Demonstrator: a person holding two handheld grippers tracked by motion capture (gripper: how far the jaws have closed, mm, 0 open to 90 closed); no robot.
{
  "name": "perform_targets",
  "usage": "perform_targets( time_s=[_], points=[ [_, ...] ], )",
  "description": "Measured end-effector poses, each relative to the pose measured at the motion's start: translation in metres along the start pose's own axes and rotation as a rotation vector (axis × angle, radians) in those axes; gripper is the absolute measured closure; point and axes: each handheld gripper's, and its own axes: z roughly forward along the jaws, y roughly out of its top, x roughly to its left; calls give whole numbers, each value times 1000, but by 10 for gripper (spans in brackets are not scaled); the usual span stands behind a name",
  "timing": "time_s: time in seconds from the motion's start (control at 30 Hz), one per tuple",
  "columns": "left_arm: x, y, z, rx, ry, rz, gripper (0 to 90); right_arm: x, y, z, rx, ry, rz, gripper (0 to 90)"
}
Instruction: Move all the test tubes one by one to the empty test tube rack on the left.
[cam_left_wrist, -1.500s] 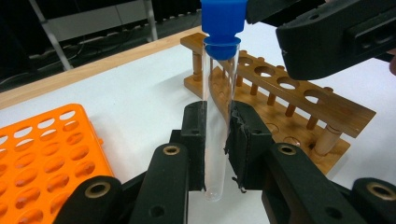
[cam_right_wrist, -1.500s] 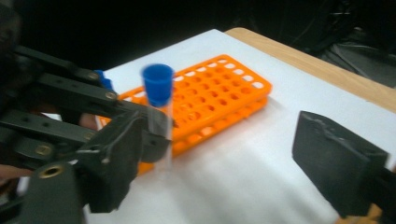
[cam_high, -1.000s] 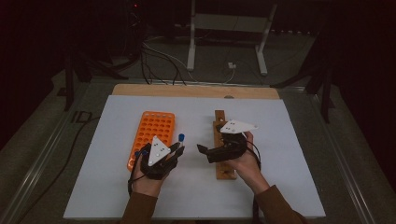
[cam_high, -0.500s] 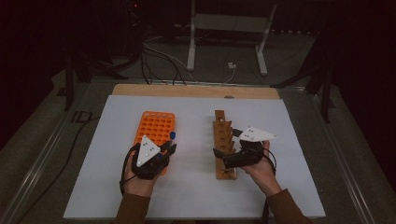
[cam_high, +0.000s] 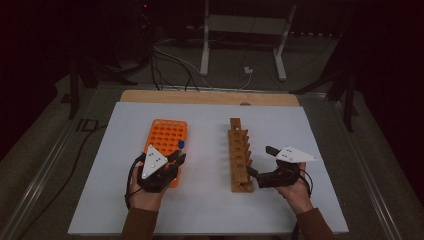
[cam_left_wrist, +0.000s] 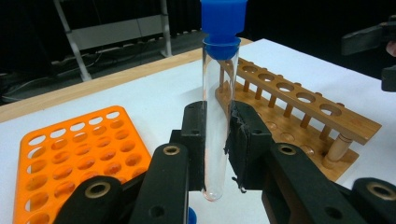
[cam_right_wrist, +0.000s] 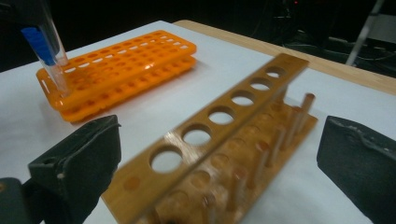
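Carefully, my left tool (cam_left_wrist: 217, 140) squeezed the glass tube (cam_left_wrist: 215, 116) upright at mid-frame, keeping it straight for a hole; my right tool (cam_right_wrist: 219, 158) stood wide around the wooden rack (cam_right_wrist: 224, 140).

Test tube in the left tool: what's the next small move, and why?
Probably carry the test tube across toward the wooden rack and line it up over an open hole. The left tool is clamped on the capped tube, upright, beside the orange rack, and the right tool stands open at the wooden rack's near end, likely to steady it.
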Motion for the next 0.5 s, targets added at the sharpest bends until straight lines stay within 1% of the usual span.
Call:
perform_targets(
  time_s=[0.13, 0.2, 0.27, 0.43, 0.5],
  points=[
    [1, 0, -1, 0, 2, -1, 773, -4, -6, -8, -11, -13, 12, 5],
    [2, 0, -2, -1, 4, -2, 773, -6, -9, -11, -11, -19, 9, 5],
    [3, 1, -2, -5, 4, -5, 772, -8, -11, -14, -22, -24, 11, 5],
    [6, 2, -6, -7, 11, -3, 773, -10, -15, -19, -32, -29, 17, 5],
    [8, 2, -9, -11, 17, -9, 772, -11, -16, -21, -42, -29, 20, 5]
  ],
)
